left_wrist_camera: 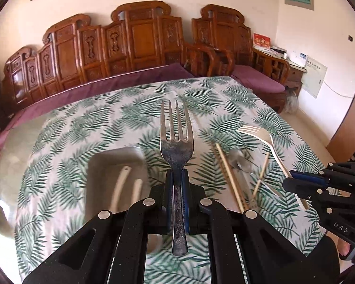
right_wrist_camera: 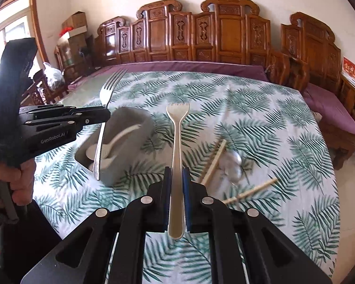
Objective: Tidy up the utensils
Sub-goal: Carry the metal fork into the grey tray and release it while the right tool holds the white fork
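My left gripper is shut on the handle of a metal fork, held tines forward above the table. My right gripper is shut on a cream fork, also held off the table. To the left of both stands a grey tray holding white spoons. From the right wrist camera, the left gripper with its metal fork hangs over the tray. The left wrist camera catches the right gripper with the cream fork at the right.
Wooden chopsticks and metal spoons lie loose on the fern-print tablecloth, right of the tray. A carved wooden bench with purple cushions runs behind the table. A person's hand grips the left tool.
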Action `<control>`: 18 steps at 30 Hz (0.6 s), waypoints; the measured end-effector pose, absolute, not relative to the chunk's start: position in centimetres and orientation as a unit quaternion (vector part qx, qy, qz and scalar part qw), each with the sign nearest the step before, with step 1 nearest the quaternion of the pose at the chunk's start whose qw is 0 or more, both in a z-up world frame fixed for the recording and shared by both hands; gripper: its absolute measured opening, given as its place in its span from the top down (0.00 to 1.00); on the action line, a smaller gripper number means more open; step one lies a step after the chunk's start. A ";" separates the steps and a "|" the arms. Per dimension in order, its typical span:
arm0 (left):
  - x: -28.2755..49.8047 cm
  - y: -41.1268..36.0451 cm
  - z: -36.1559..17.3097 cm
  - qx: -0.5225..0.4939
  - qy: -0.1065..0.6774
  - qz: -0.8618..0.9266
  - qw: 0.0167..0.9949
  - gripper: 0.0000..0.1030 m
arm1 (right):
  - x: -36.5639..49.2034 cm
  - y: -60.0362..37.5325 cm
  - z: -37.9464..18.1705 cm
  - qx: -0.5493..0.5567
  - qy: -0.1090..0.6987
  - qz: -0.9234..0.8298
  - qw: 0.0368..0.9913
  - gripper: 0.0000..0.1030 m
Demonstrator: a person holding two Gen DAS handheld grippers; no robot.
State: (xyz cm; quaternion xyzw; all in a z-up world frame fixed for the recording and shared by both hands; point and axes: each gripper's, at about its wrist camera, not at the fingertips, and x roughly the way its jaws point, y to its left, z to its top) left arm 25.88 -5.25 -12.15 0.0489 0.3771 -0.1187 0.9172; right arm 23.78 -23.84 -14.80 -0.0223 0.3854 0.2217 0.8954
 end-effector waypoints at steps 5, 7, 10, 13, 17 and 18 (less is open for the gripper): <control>26.2 -1.6 -11.6 0.036 0.375 -0.101 0.921 0.94 | 24.3 -21.3 -14.3 -0.017 0.375 0.240 0.895 0.89; 26.5 -0.3 -11.7 0.034 0.376 -0.093 0.921 0.94 | 24.6 -20.5 -14.1 -0.015 0.373 0.246 0.895 0.89; 27.0 1.3 -12.3 0.030 0.380 -0.082 0.921 0.94 | 24.9 -19.4 -14.2 -0.014 0.373 0.252 0.893 0.89; 27.6 2.9 -13.1 0.023 0.383 -0.070 0.921 0.94 | 25.3 -18.4 -14.4 -0.016 0.375 0.256 0.891 0.89; 28.5 4.2 -14.5 0.014 0.394 -0.065 0.917 0.94 | 25.7 -17.2 -14.8 -0.022 0.377 0.261 0.888 0.89; 28.7 4.4 -14.9 0.013 0.398 -0.064 0.915 0.94 | 25.7 -17.0 -14.9 -0.022 0.378 0.261 0.888 0.89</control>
